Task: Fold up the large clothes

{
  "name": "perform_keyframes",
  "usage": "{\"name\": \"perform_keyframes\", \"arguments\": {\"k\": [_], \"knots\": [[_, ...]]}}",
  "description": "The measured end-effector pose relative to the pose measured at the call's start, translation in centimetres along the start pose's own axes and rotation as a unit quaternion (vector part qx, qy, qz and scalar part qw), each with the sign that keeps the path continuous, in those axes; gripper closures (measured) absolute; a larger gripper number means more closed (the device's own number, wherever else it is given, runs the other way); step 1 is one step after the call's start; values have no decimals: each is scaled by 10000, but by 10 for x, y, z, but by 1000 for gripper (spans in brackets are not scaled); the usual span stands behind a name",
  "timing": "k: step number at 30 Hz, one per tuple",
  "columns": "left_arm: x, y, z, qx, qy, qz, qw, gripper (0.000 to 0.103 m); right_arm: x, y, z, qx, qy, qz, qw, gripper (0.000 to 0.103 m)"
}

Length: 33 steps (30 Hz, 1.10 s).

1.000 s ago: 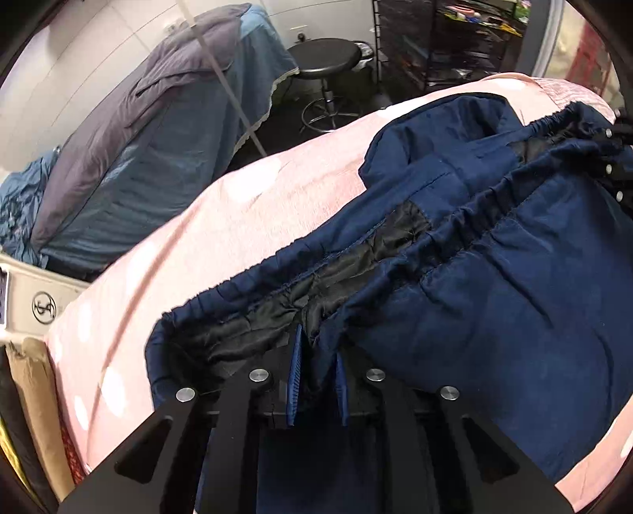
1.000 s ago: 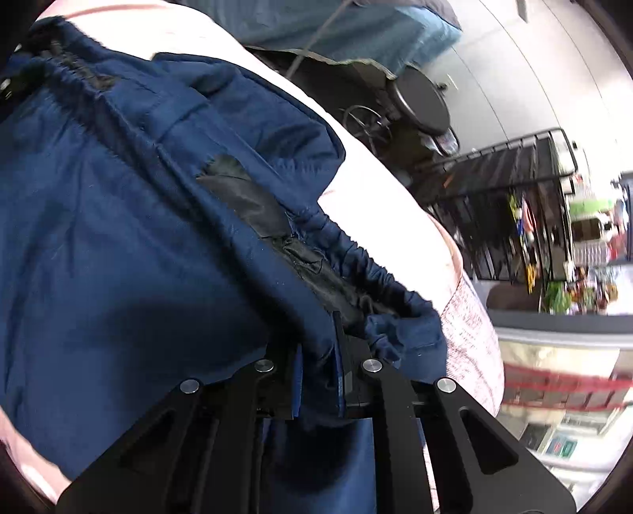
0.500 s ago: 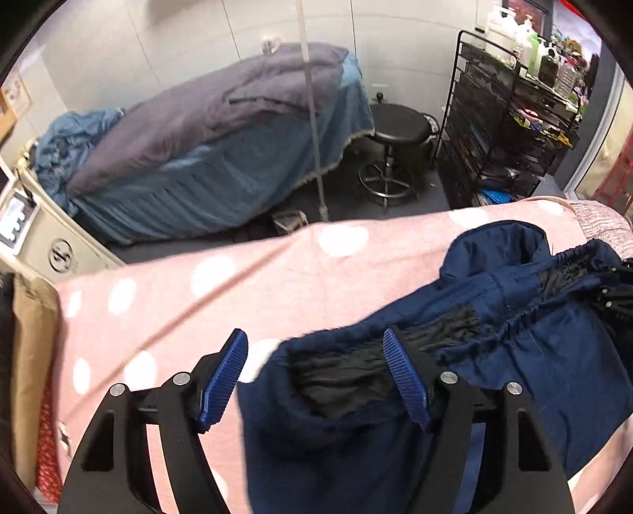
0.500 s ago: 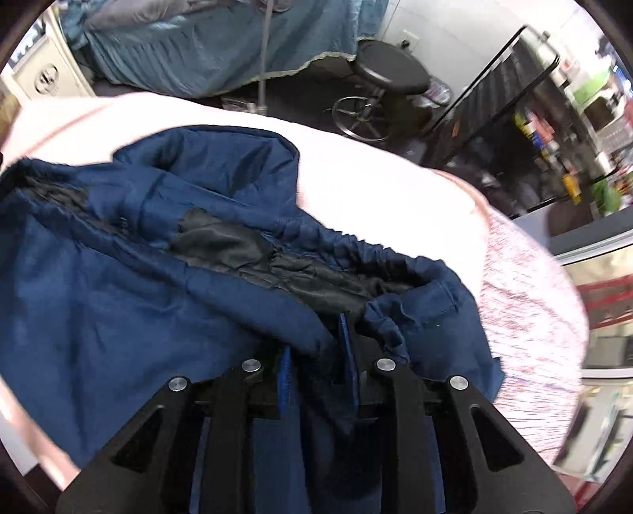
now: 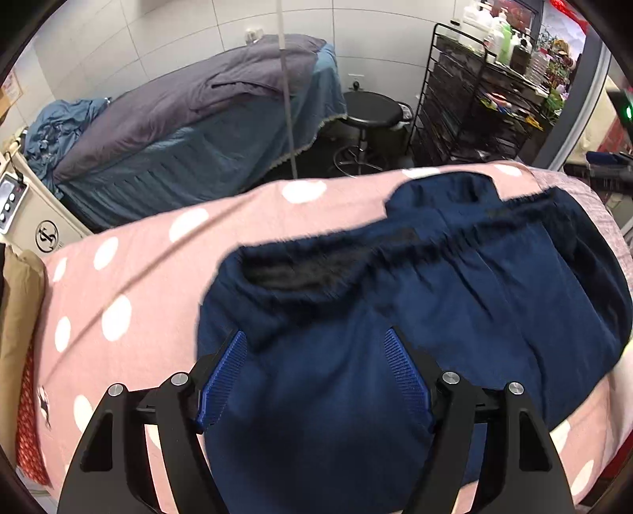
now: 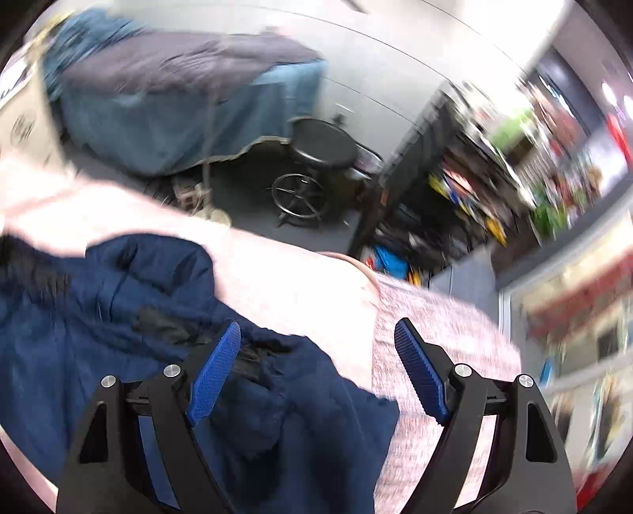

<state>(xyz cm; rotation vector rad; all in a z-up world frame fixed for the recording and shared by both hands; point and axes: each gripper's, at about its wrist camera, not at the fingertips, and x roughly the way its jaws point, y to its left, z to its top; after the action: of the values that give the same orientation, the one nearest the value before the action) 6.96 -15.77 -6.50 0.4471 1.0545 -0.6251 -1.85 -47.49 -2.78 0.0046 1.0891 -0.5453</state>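
Little can be read. In the left wrist view, a cream cabinet [image 5: 43, 221] at the left edge bears a round black emblem [image 5: 46, 239] enclosing an S-like letter crossed by a vertical stroke. The pink polka-dot blanket [image 5: 130, 276] carries a small dark embroidered figure [image 5: 43, 405] near its left edge, too small to make out. Labels on the bottles [image 5: 498, 31] atop the black wire rack [image 5: 467, 102] are illegible. The right wrist view is too blurred for any text.
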Motion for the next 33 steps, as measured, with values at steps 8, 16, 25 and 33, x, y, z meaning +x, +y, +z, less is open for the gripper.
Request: {"name": "perform_keyframes", "arguments": {"k": [8,16,25,33], "knots": [[-1,-28,-21,66,158,-128,9998,29,-28,29,-60,41,368,994,9944,23],[17,-27,-24,205,399,-9,9990,29,-9,46,-102,211,775,1100,9907,23],[63,14,-4,-35,718,438,9965,30,35,16,-85,742,954,1049,9871,23],[107,38,39,-358,993,414,9936,28,70,-5,-56,1138,918,731,9865,25]]}}
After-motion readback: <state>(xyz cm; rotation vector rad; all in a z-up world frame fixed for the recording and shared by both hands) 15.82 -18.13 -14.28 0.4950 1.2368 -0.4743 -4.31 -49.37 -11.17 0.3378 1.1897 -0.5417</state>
